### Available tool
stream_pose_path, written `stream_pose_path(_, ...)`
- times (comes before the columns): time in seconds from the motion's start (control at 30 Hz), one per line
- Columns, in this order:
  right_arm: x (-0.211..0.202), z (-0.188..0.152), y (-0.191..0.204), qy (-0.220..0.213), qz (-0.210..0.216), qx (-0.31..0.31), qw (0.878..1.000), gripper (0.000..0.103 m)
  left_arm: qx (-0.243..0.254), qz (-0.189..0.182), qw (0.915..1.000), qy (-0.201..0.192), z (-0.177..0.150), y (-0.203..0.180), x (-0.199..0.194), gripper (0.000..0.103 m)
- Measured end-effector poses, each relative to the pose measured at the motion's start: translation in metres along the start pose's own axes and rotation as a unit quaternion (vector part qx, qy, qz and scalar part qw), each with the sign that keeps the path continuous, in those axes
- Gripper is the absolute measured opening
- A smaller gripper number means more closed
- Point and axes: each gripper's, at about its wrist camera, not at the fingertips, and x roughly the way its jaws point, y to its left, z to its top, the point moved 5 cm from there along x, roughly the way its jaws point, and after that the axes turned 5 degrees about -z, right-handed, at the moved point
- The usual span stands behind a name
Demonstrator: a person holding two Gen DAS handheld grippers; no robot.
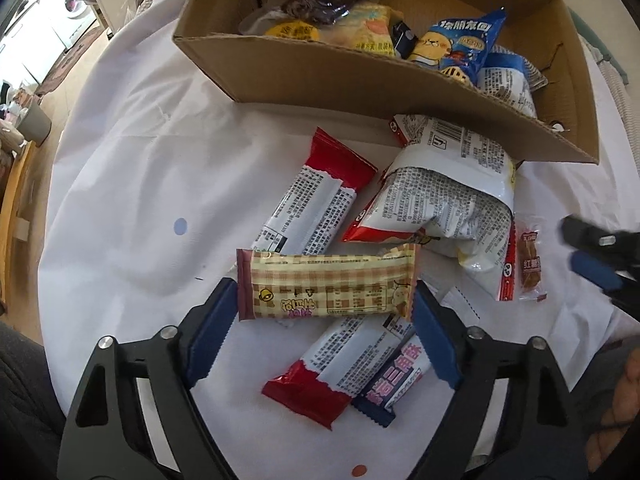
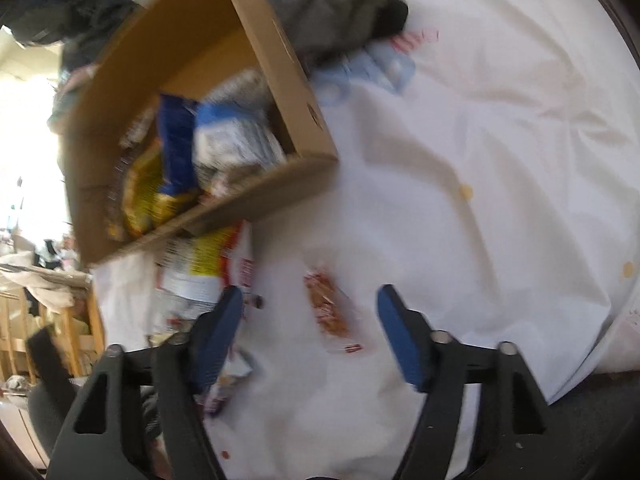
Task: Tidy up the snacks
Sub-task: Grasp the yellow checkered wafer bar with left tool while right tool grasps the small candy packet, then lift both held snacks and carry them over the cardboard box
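The left claw points down at a table with a white cloth. Its two blue pads stand one at each short end of a flat snack pack with a yellow and brown check pattern. The pads look to be touching the ends of this pack, so the claw seems to have hold of it, still fairly wide because the pack is long. The pack lies across the claw, from one pad to the other.

Under it and closer to the claw's base lie a red and white bar wrapper and a dark blue and white packet. Just past the checked pack lies another red and white wrapper. Beside that, to the right, sit two puffy white bags with small print. A small clear pack with an orange-brown snack lies further right. Beyond all of these stands an open brown cardboard box with more snack bags inside.

The right claw is about half open and holds nothing. This view is blurred. The same small orange-brown snack pack lies on the white cloth between its two blue pads, not touching them. The cardboard box is further off, up and to the left of this claw.
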Motion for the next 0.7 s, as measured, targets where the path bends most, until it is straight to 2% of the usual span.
stream_pose_path(0.17, 0.021, -0.005, 0.007, 0.026, -0.043, -0.04, 0.998, 0.047, -0.005, -0.013, 0.9999, -0.001, -0.003, 0.012, -0.014, 0.079)
stream_pose_path(0.23, 0.026, -0.008, 0.01, 0.033, -0.055, -0.054, 0.997, 0.038, -0.005, -0.016, 0.9998, -0.005, -0.002, 0.015, -0.02, 0.079)
stream_pose_path(0.27, 0.027, -0.009, 0.011, 0.032, -0.058, -0.061, 0.996, 0.034, -0.005, -0.017, 0.9998, -0.008, -0.001, 0.018, -0.024, 0.079)
stream_pose_path(0.3, 0.028, -0.011, 0.013, 0.032, -0.06, -0.068, 0.995, 0.024, -0.003, -0.016, 0.9998, -0.011, -0.002, 0.019, -0.027, 0.079)
stream_pose_path(0.4, 0.021, -0.012, 0.017, 0.019, -0.054, -0.082, 0.995, 0.016, 0.006, -0.007, 0.9998, -0.017, -0.001, 0.022, -0.035, 0.079)
stream_pose_path(0.7, -0.009, -0.022, 0.017, -0.008, 0.006, -0.068, 0.998, 0.016, 0.021, 0.008, 0.9991, -0.036, -0.002, 0.017, -0.044, 0.079)
